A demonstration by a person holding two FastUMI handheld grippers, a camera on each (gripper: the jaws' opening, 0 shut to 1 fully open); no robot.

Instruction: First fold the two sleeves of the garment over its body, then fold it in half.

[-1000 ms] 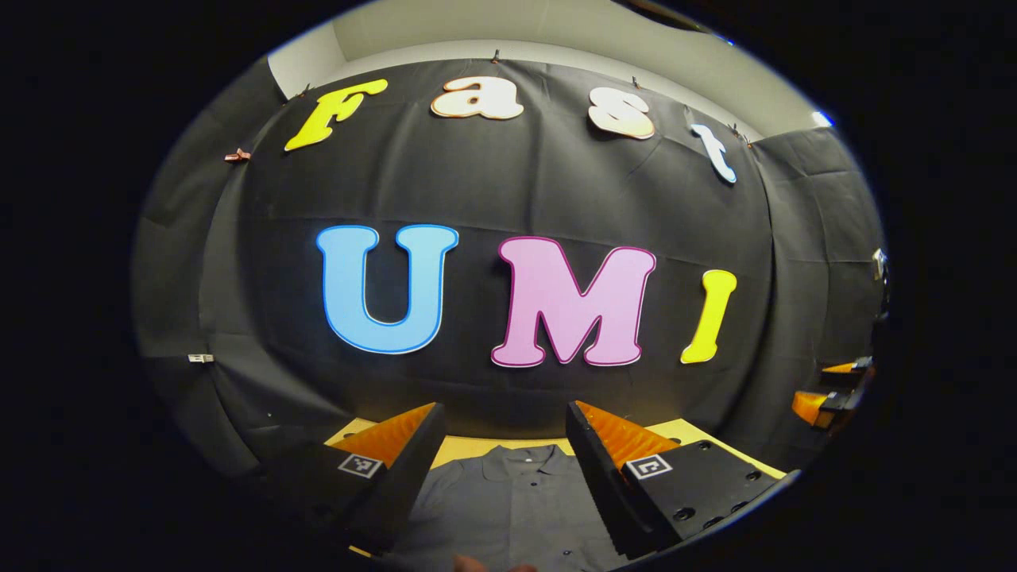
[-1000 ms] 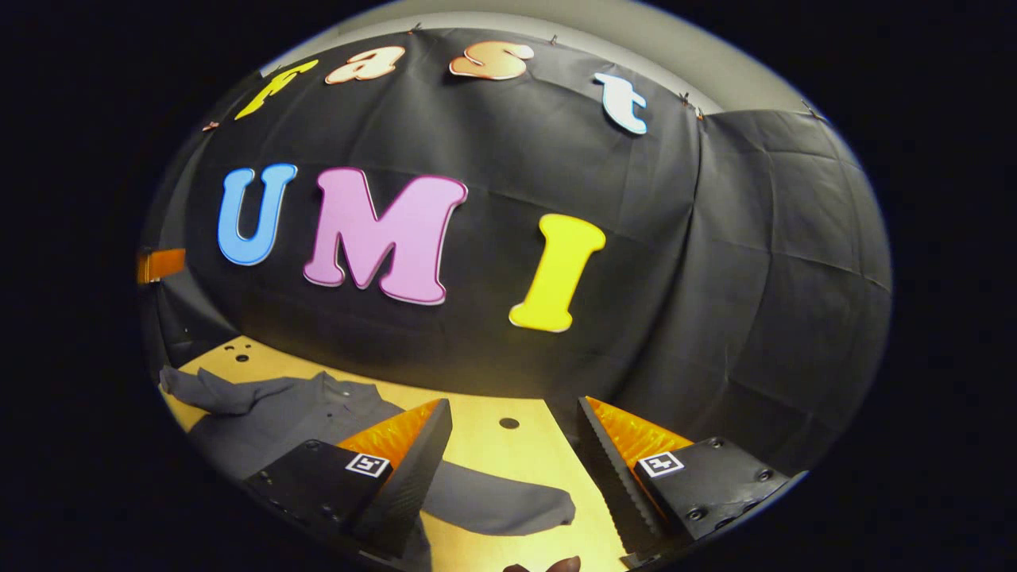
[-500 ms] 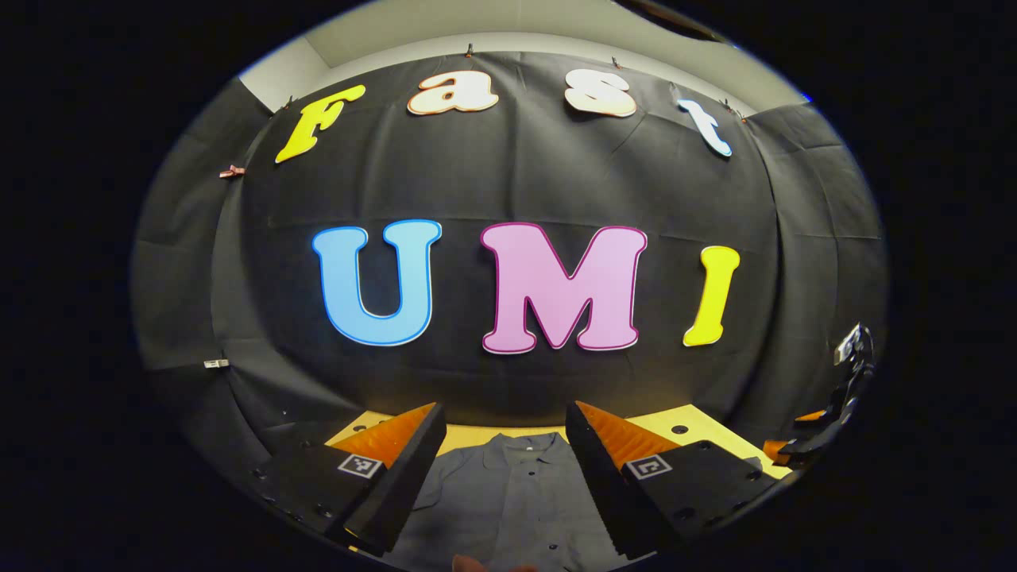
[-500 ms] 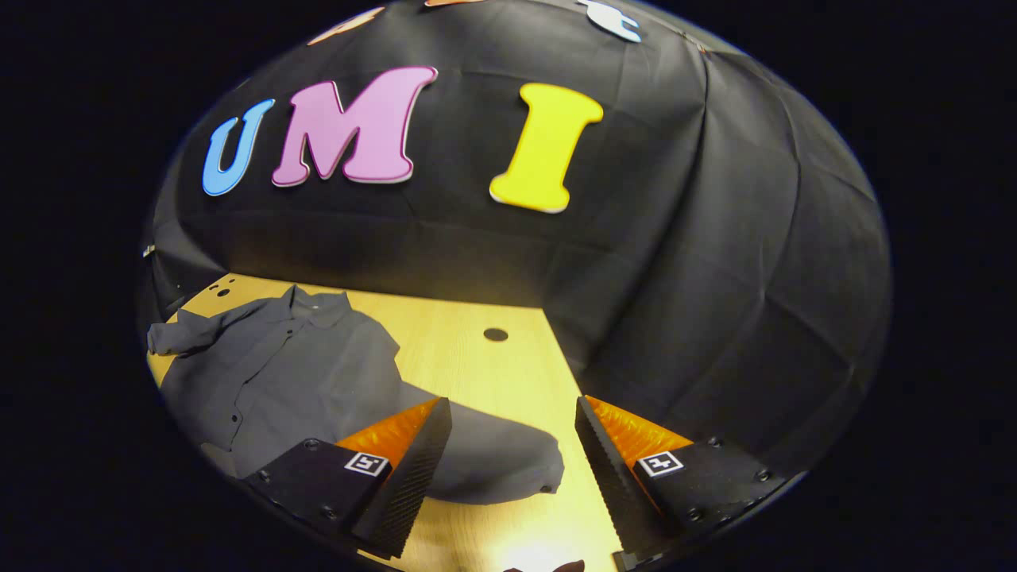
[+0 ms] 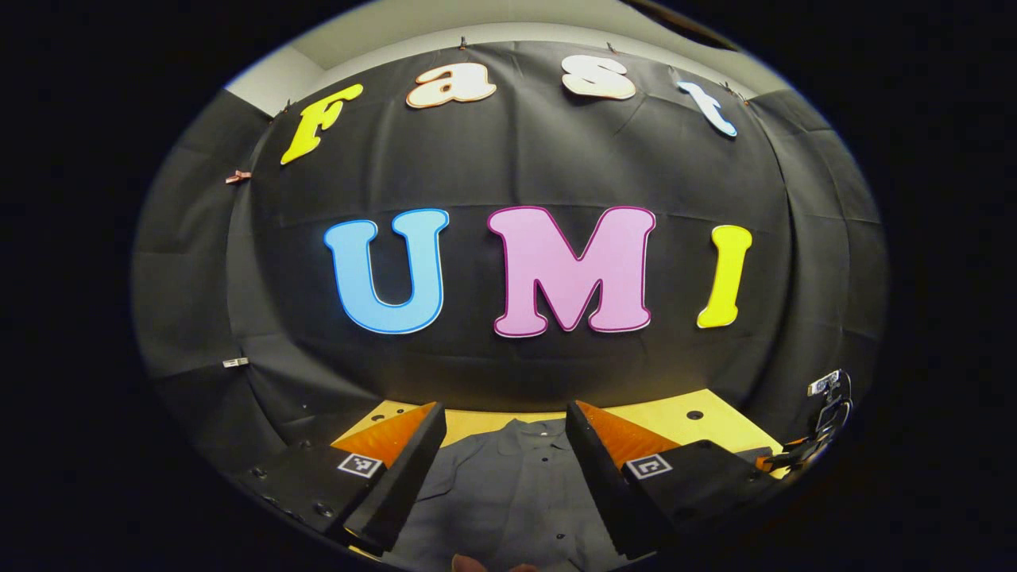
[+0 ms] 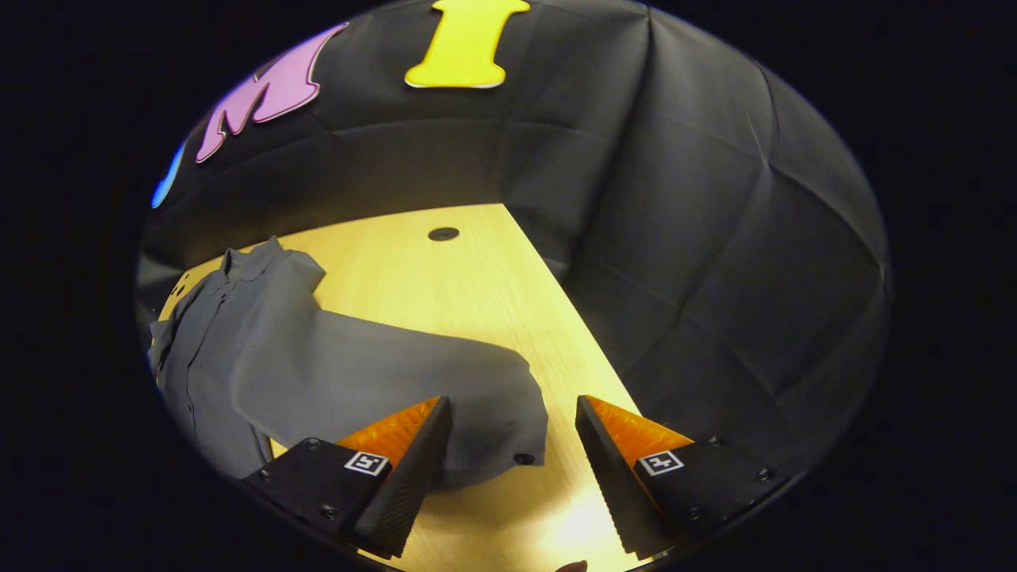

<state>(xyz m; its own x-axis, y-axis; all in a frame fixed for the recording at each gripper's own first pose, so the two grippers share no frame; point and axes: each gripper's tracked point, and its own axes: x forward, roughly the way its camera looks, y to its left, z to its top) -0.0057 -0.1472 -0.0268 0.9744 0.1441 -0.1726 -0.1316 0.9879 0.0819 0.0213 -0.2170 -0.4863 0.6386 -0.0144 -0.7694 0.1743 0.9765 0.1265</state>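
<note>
A grey button-up shirt (image 5: 508, 485) lies flat on the yellow wooden table (image 5: 659, 417), collar toward the back wall. My left gripper (image 5: 505, 411) hovers open over the shirt's front, nothing between its fingers. In the right gripper view the shirt's body (image 6: 206, 357) lies at the left, and one long sleeve (image 6: 381, 373) stretches out across the table (image 6: 477, 294). Its cuff (image 6: 508, 421) ends between the fingers of my right gripper (image 6: 513, 401), which stands open just above it. The right gripper (image 5: 822, 421) also appears at the far right of the left gripper view.
The black cloth wall closes the table's back and right side. A round hole (image 6: 443, 233) sits in the tabletop near the back edge. Bare wood runs to the right of the sleeve up to the wall.
My right gripper has tipped downward and closed in on the sleeve's cuff, which now lies between its open fingers. The left gripper has barely shifted over the shirt.
</note>
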